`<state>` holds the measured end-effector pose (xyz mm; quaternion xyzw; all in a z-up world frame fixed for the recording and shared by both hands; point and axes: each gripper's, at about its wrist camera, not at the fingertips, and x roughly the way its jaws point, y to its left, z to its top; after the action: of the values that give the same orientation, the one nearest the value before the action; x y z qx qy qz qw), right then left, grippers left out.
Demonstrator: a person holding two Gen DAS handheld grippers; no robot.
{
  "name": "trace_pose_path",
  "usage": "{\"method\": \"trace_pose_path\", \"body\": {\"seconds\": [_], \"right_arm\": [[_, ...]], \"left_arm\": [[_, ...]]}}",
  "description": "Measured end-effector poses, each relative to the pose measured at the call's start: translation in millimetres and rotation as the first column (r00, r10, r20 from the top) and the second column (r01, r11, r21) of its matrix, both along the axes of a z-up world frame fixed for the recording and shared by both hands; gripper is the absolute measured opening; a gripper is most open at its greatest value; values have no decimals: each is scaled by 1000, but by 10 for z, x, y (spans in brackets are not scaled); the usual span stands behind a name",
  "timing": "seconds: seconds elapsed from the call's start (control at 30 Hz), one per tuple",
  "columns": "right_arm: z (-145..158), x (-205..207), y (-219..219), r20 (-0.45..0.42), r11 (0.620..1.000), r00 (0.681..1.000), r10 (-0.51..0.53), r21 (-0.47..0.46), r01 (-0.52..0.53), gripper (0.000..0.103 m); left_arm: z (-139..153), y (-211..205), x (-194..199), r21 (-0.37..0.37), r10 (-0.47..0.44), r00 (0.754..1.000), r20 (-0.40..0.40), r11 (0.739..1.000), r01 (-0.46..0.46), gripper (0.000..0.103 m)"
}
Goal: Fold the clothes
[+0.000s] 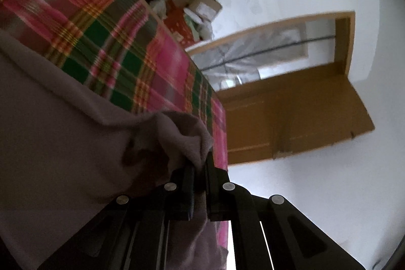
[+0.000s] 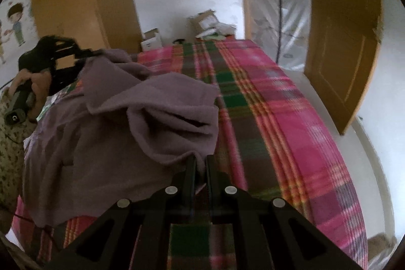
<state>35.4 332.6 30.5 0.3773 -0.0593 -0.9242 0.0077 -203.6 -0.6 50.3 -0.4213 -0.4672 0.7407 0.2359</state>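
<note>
While bunched over the plaid bedspread (image 2: pixel 291 98), mauve garment (image 2: pixel 106 123) between both grippers' fingers (image 2: pixel 189 168).

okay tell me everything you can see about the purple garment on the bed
The purple garment is a soft, fleecy, dusty-mauve piece, crumpled and partly lifted off the pink-and-green plaid bedspread. The right gripper pinches one edge and the left gripper another. Folds bunch between them. A dark stain marks it.
</note>
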Motion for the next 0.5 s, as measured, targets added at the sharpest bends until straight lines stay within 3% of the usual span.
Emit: {"method": "trace_pose_path", "body": {"seconds": [0.2, 0.37, 0.4, 0.47, 0.5], "right_arm": [[-76, 50, 97, 57, 999, 998, -31, 9, 30, 8], [107, 13, -44, 2, 1000, 1000, 23, 12, -23, 11], [144, 6, -72, -9, 999, 999, 34, 13, -34, 14], [217, -9, -128, -30, 998, 998, 56, 16, -56, 36], [254, -17, -156, -41, 998, 997, 67, 17, -66, 40]], "left_arm": [[-73, -160, -34, 16, 59, 998, 12, 998, -59, 6], [-77, -172, -8, 19, 52, 998, 18, 998, -52, 6], [-74, -167, -13, 19, 49, 999, 17, 999, -49, 6], [-68, -159, -21, 19, 43, 999, 17, 999, -44, 6], [-67, -166, -20, 22, 45, 999, 20, 999, -46, 6]]}}
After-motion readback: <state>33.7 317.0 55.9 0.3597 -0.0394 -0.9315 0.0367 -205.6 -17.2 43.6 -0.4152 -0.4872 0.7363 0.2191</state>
